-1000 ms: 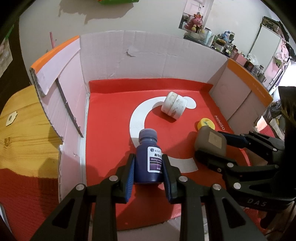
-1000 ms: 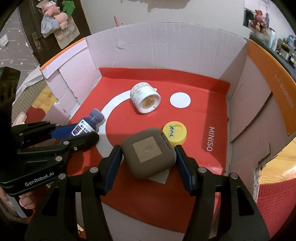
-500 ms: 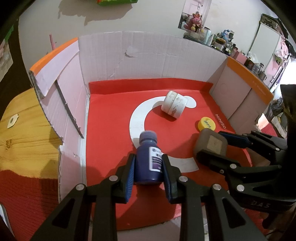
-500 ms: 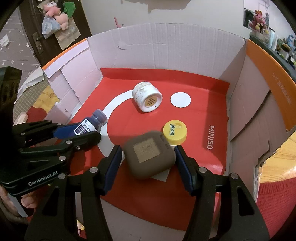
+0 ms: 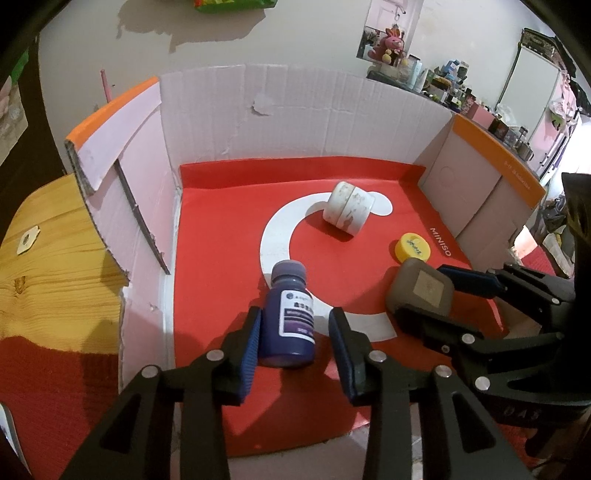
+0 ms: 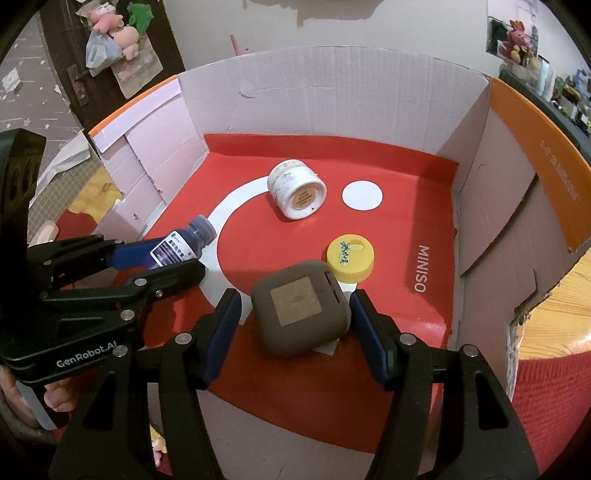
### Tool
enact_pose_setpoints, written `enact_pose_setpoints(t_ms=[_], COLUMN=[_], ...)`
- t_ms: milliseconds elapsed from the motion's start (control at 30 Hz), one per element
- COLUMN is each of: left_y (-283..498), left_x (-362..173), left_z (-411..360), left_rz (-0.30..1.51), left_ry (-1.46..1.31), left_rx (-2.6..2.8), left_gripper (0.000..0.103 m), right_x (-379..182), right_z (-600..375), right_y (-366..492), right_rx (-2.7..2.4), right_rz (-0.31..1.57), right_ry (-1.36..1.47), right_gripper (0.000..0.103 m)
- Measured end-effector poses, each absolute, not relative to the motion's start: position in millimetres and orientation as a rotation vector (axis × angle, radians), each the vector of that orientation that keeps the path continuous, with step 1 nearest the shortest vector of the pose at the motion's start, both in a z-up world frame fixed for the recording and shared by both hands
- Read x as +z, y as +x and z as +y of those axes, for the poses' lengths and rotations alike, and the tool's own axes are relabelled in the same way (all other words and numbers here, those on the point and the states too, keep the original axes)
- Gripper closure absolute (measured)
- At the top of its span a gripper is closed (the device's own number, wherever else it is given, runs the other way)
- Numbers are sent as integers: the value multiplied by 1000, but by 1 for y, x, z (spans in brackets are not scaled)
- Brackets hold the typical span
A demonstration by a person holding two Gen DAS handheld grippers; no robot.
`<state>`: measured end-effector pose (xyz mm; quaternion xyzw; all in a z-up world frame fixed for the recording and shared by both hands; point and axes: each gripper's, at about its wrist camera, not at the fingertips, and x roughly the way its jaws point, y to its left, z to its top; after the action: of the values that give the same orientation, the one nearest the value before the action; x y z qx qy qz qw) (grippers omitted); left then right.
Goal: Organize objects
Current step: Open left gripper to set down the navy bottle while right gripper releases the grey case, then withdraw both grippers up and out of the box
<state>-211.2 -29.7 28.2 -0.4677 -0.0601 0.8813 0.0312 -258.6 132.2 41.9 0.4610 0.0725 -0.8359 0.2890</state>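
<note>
Ahead of the jaws rises a pale wall (image 5: 295, 33); a cluttered shelf (image 5: 443, 85) stands far right, a dark door (image 6: 55, 74) far left.

Both the left gripper (image 5: 295, 343) and right gripper (image 6: 295, 328) have fingers spread apart.

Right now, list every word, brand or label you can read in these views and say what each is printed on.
"MINISO": white letters on the red box floor.
"GenRobot.AI": side of the left gripper.
White label on the purple bottle: too small to read.
Green marks on the yellow cap: not readable.
Print on the orange flap: blurred.
Jar base label: unreadable.
</note>
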Motion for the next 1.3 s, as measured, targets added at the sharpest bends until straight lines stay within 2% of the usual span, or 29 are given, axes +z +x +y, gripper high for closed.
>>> enact_pose_setpoints(t_ms=[267,400,567,800,1000,1133,1300], left_y=[-210,-209,-206,-202,-196,-190,-183], left_x=[29,29,32,34,38,43,48], left_z=[-29,-28,-25,-24,-20,-19,-23], left_rz=[-187,-191,-187,-190,-181,-173,-193], left_ry=[-1440,-1438,-1424,-1415,-1396,-1375,-1361], left_rx=[2717,2719,2730,2742,2752,2789,2802], left_gripper=[61,60,54,54,46,34,33], right_x=[42,45,49,54,59,64,68], right_z=[133,134,134,137,140,142,144], right_y=[-257,-253,-249,-242,-236,-230,-225], right_rx=[-2233,-2245,-2255,-2266,-2278,-2286,-2295], right_rz=[194,191,188,184,176,175,170], right_ry=[1230,1214,1199,1184,1169,1151,1138], right_gripper=[41,34,34,33,29,26,24])
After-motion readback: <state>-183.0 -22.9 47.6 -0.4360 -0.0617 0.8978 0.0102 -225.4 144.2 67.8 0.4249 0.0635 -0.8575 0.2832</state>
